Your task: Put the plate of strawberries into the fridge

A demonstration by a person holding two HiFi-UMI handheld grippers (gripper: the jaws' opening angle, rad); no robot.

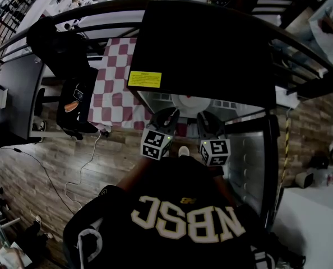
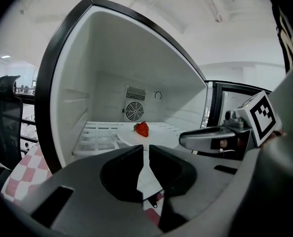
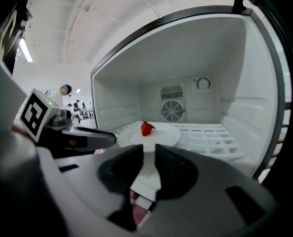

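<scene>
Plate [image 2: 159, 136] with strawberry [image 2: 142, 129] is being supported by fridge shelf [image 2: 94, 138], centre frame; left hand-held gripper [image 2: 146, 148] and right hand-held gripper [image 3: 149, 148] are being held released, jaws narrowly apart.

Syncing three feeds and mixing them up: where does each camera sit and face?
Head view: on the person's head, looking down at the open fridge with the plate inside; black shirt, left claw and right claw show.
Left gripper view: on the left claw, facing into the fridge at the strawberry; own jaws below, right claw at right.
Right gripper view: on the right claw, facing in too; own jaws below, left claw at left.
Shared: both gripper views show plate, strawberry, fan.
</scene>
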